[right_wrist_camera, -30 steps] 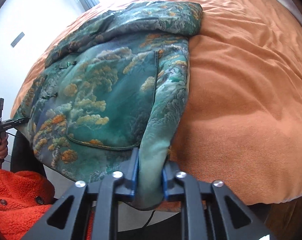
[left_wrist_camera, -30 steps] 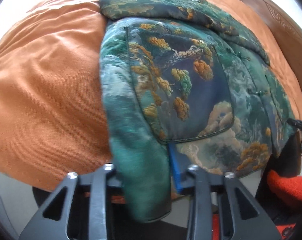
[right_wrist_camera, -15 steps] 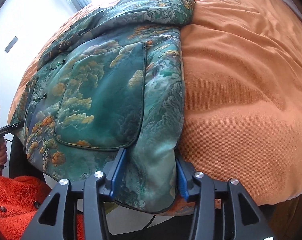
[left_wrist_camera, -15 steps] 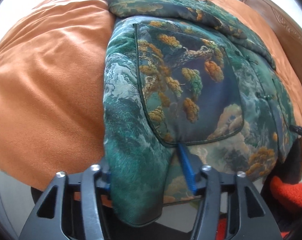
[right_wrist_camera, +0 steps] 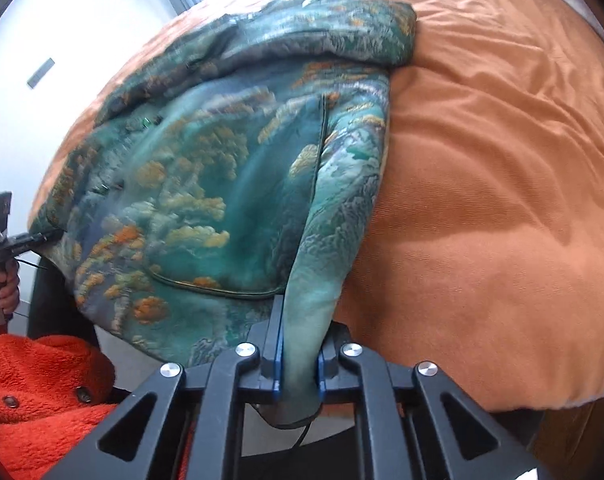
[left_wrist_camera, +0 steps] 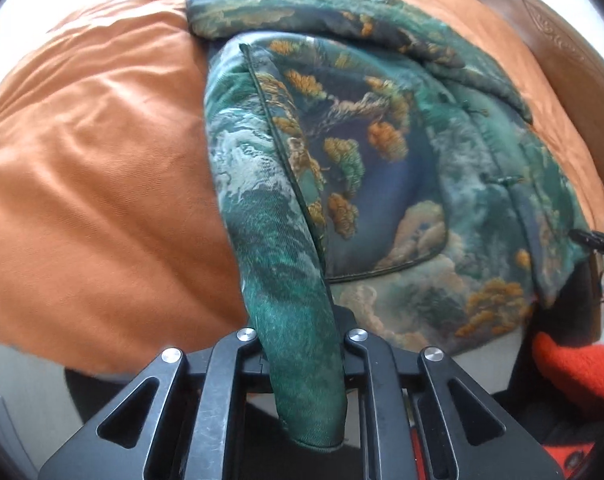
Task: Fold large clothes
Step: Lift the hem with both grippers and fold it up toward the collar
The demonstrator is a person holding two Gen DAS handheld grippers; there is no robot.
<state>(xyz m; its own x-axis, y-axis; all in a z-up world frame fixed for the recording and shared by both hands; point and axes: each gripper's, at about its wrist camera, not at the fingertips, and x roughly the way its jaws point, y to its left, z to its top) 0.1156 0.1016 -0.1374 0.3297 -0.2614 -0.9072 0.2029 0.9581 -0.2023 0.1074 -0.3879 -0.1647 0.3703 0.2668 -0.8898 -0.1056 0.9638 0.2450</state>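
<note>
Grippers angled down | left gripper [left_wrist_camera: 298, 344], right gripper [right_wrist_camera: 298, 360] jaws just clamped on jacket [left_wrist_camera: 382, 160] hem

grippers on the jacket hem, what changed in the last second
Both jaws opened about half a second ago and have just closed again. The left gripper now clamps one bottom corner of the green patterned jacket, and the right gripper clamps the other. The jacket still lies spread on the orange bedcover, sleeves folded across the top.
</note>
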